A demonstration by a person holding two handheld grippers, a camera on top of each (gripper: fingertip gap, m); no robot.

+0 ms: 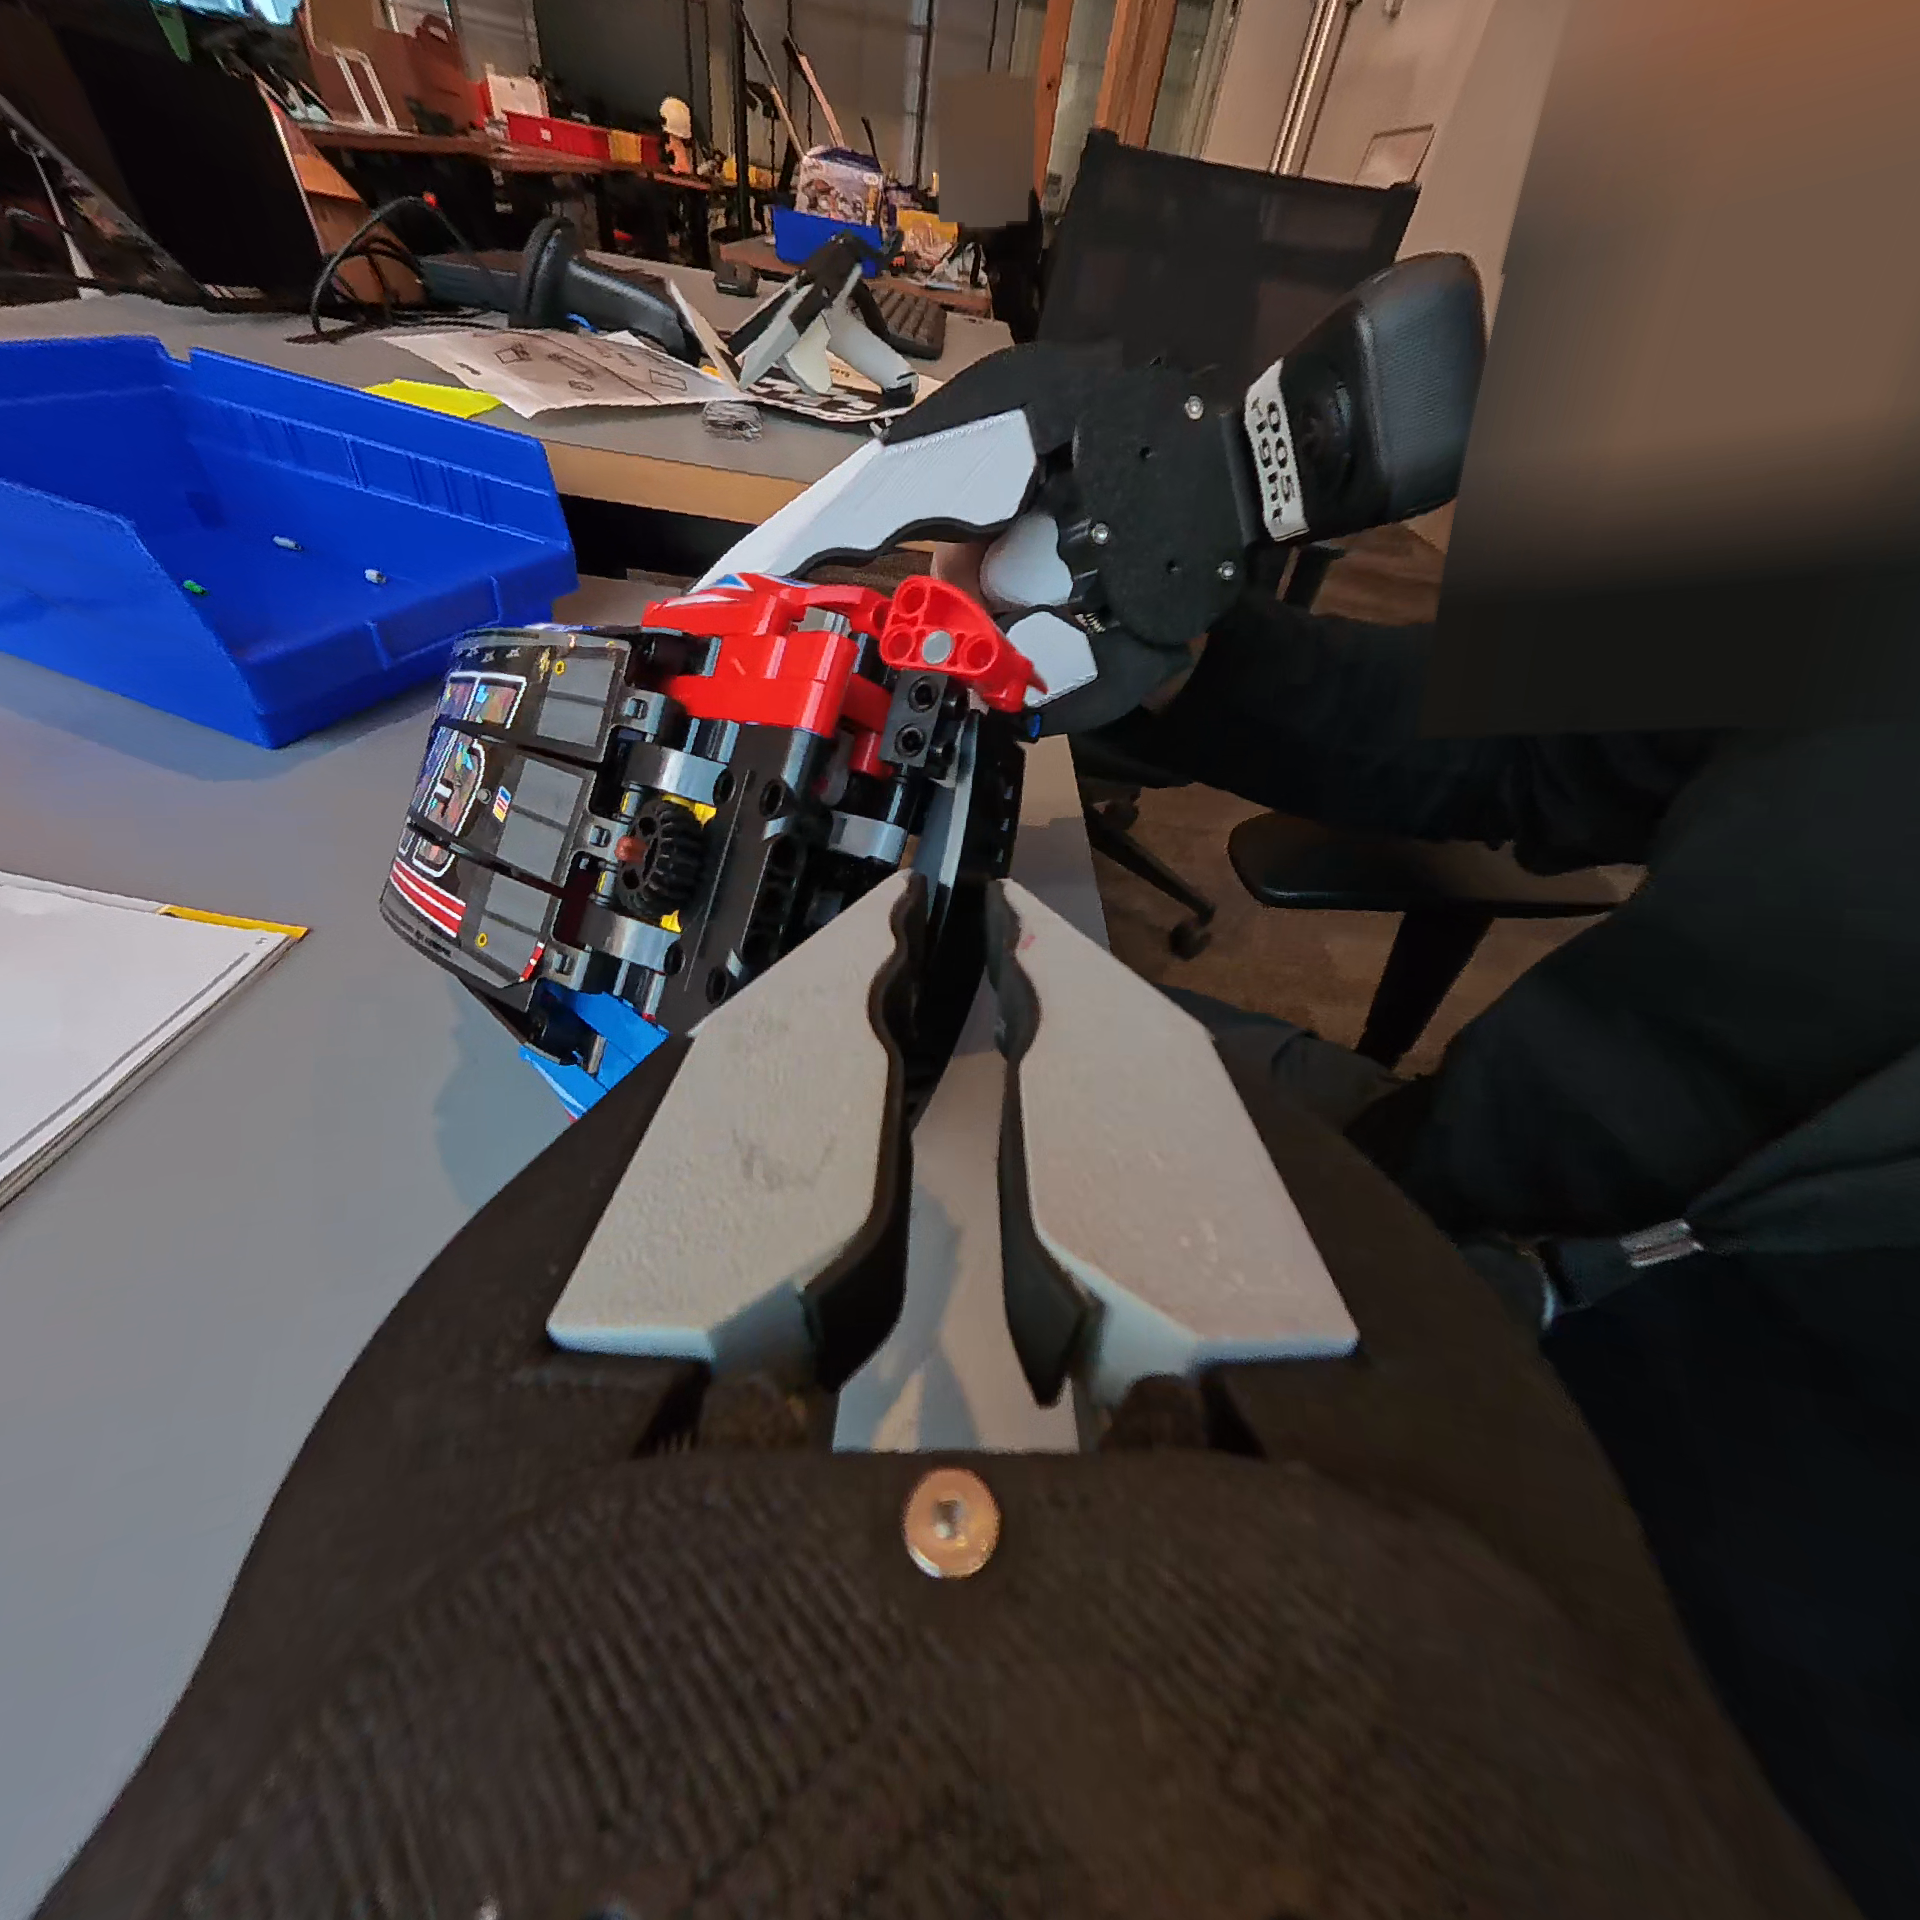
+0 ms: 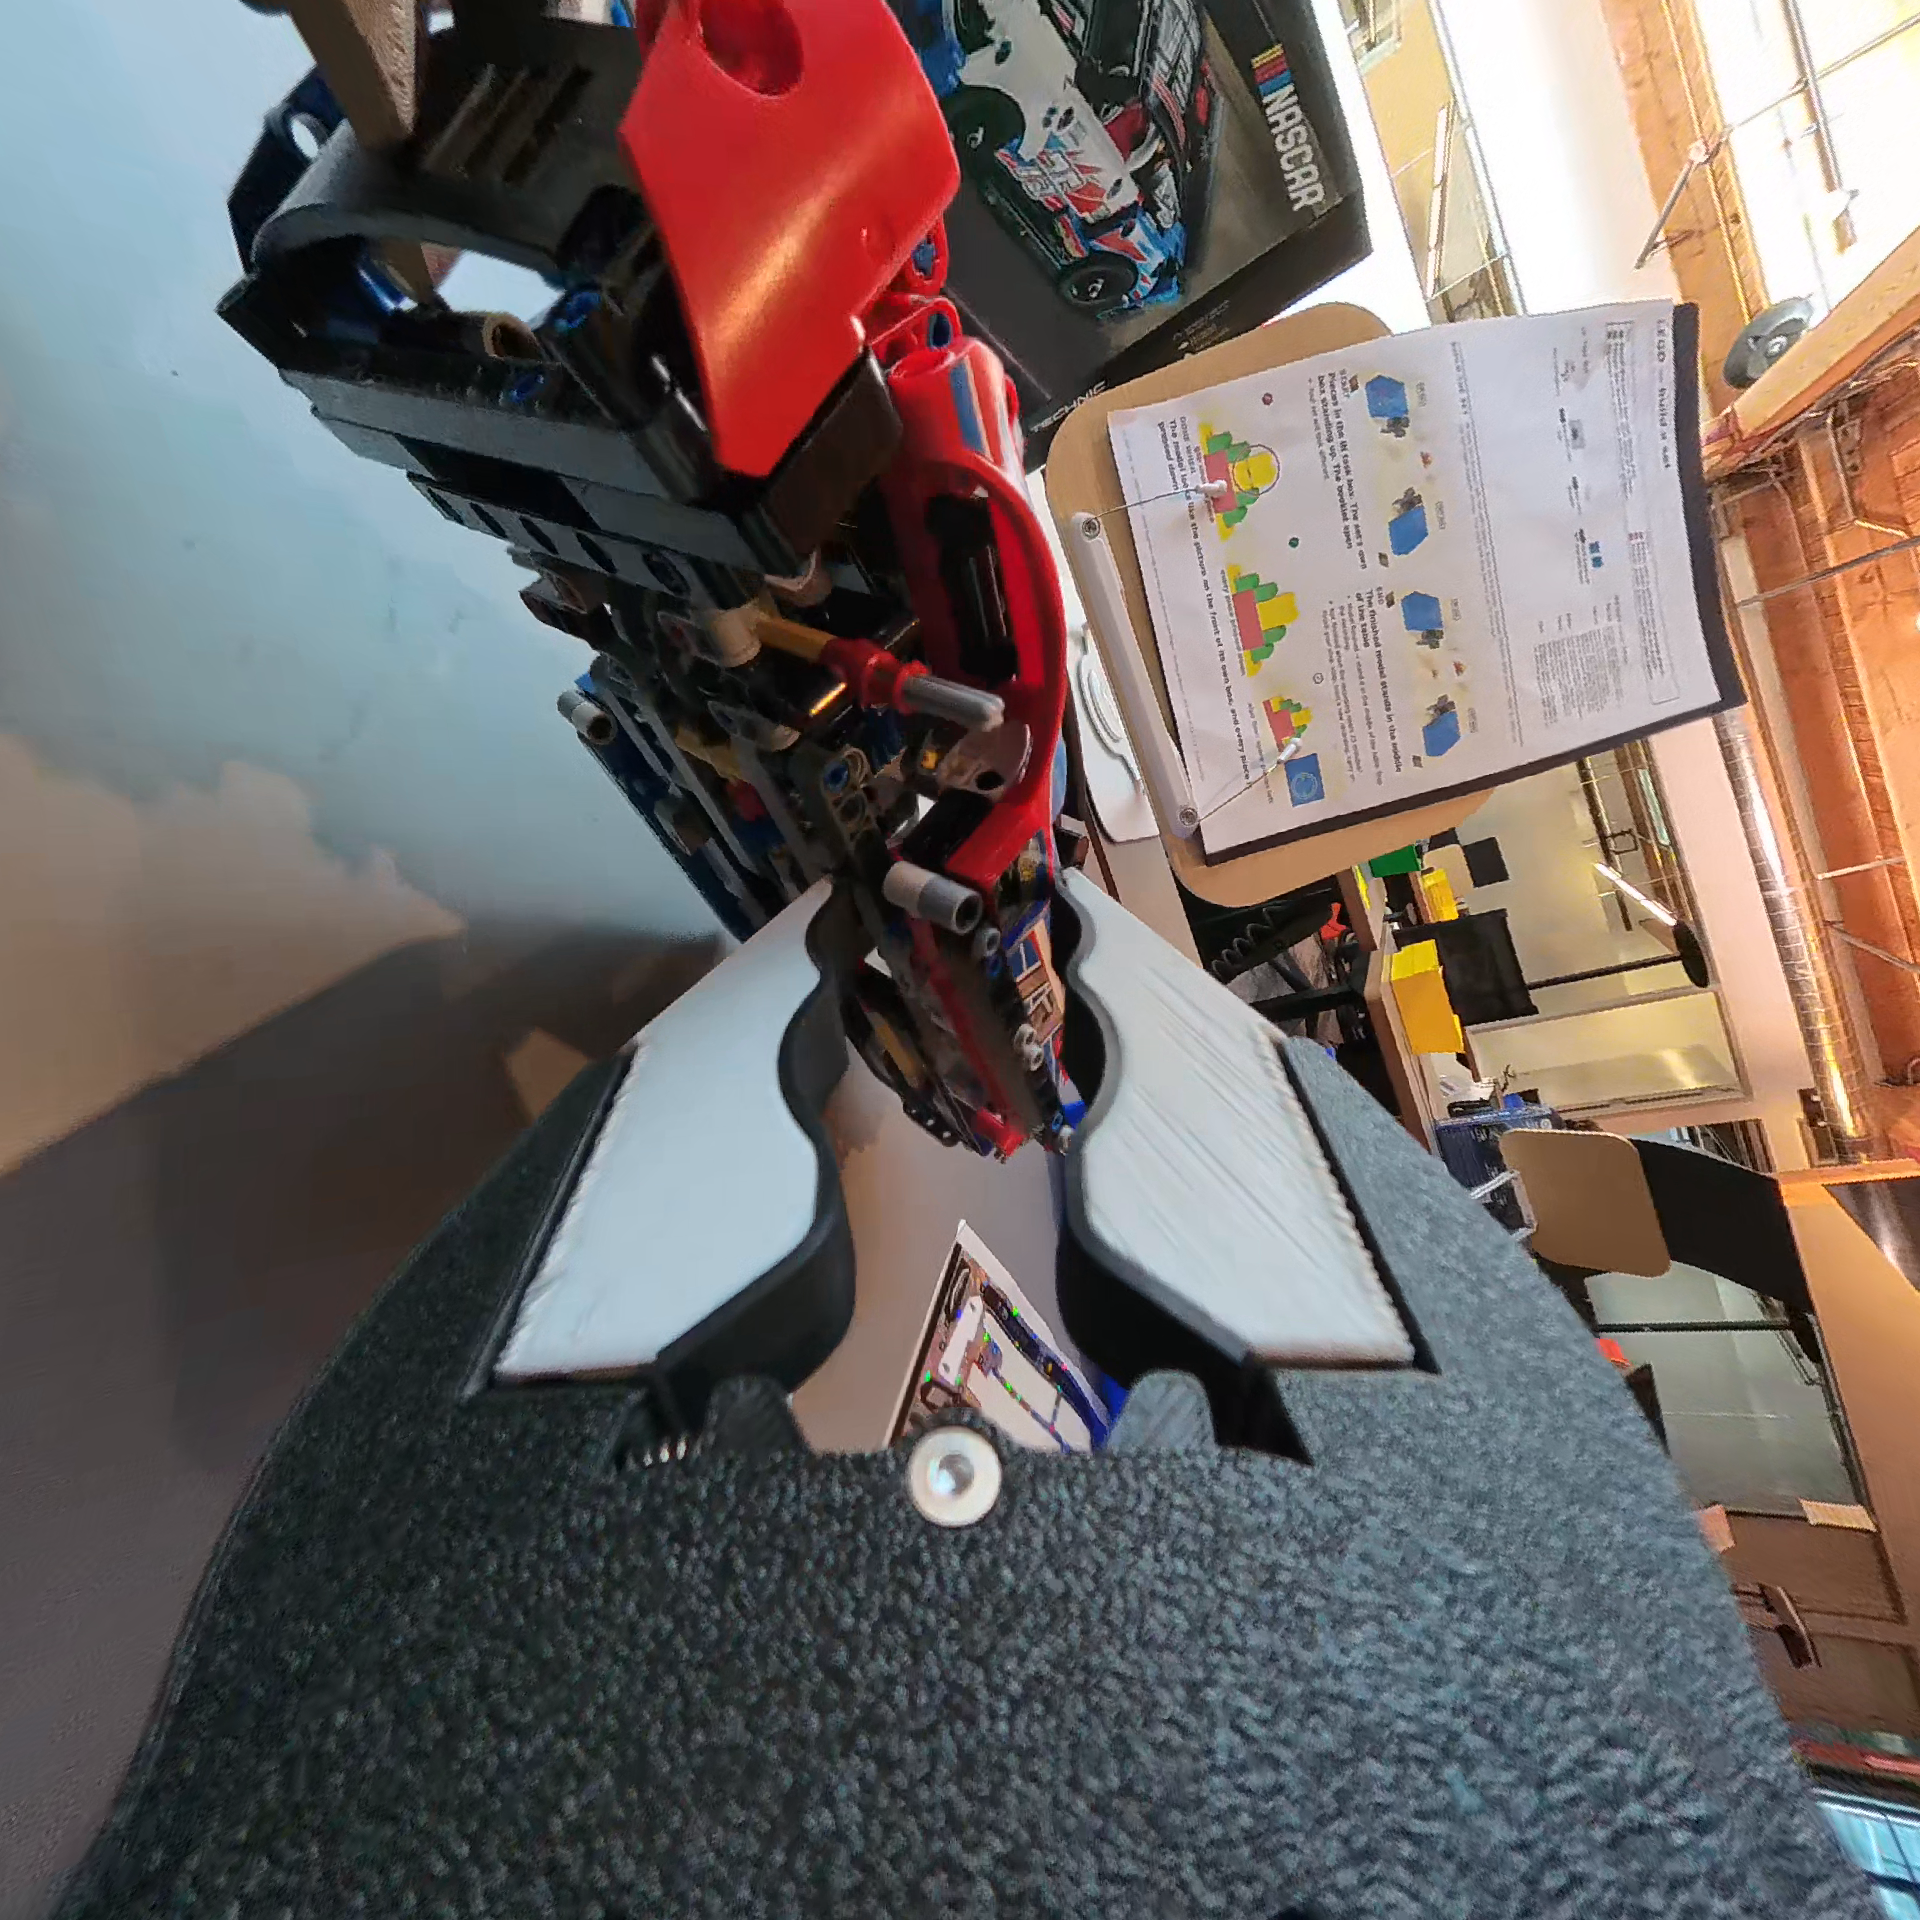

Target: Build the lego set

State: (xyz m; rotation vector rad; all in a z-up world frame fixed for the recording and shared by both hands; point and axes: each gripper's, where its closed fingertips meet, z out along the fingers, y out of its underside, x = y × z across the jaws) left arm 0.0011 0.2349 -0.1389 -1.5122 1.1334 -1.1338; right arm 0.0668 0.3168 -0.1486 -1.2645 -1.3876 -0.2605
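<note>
Both tongs clamped on the lego car: left tongs [image 1: 951, 904] pinching a thin black panel at its rear, right tongs [image 2: 951, 971] gripping the red-and-black side frame. Car [image 1: 665, 810] held tilted in the air above the worktop [image 1: 260, 1143] near its right edge. Mostly built: stickered glossy body, red shell panels, exposed gear and pin holes underneath. Few loose pieces left in blue bin [image 1: 260, 540] at far left. Booklet [image 1: 104, 1008] on worktop's left edge.

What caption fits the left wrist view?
Both grippers, left gripper and right gripper, hold the toy car above the table.
</note>
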